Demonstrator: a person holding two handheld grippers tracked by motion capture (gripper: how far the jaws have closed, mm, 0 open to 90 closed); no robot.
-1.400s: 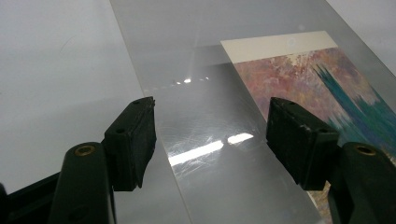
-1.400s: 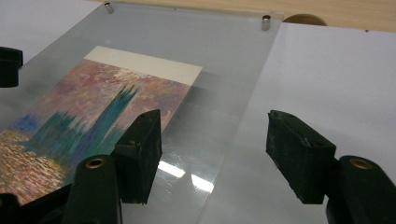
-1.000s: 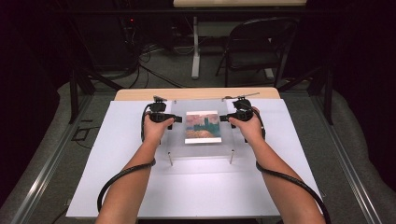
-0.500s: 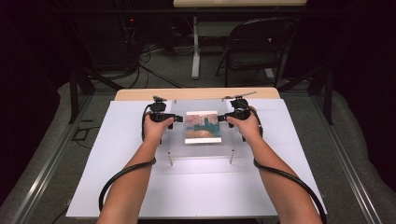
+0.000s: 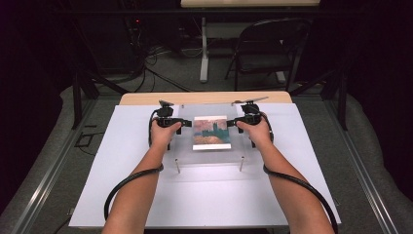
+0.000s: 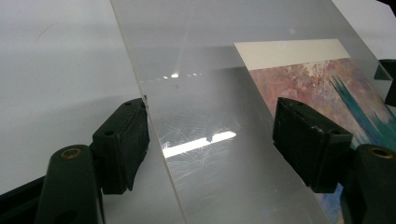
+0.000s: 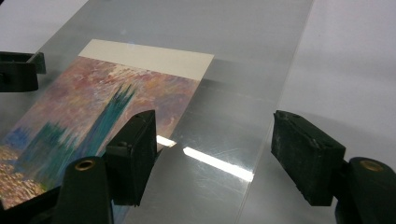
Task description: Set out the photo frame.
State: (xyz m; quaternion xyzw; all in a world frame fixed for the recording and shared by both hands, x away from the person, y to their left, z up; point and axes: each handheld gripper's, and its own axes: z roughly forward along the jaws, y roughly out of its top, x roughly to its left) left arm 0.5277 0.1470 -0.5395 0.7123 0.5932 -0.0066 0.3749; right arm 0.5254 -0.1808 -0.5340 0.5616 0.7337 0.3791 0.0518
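Observation:
A clear plastic sheet (image 5: 209, 157) rests on short metal posts over a colourful painted picture (image 5: 211, 132) with a teal tower. My left gripper (image 5: 181, 123) is at the sheet's left edge and my right gripper (image 5: 234, 122) at its right edge, both pointing inward. In the left gripper view the left gripper (image 6: 210, 140) straddles the sheet's edge (image 6: 159, 140) with wide gaps, the picture (image 6: 322, 84) beyond. The right gripper (image 7: 215, 154) likewise straddles the sheet (image 7: 224, 93) beside the picture (image 7: 93, 112). Both pairs of jaws have just been opening and neither presses on the sheet.
The sheet stands on a white board (image 5: 122, 195) that covers a wooden table (image 5: 146, 99). Two posts (image 5: 177, 165) hold up the sheet's near edge. A folding chair (image 5: 268, 53) and floor cables lie beyond the table. Black cables trail from both grippers.
Both hands stay at the sheet's two sides. The right hand has shifted only slightly. The sheet and picture have not moved.

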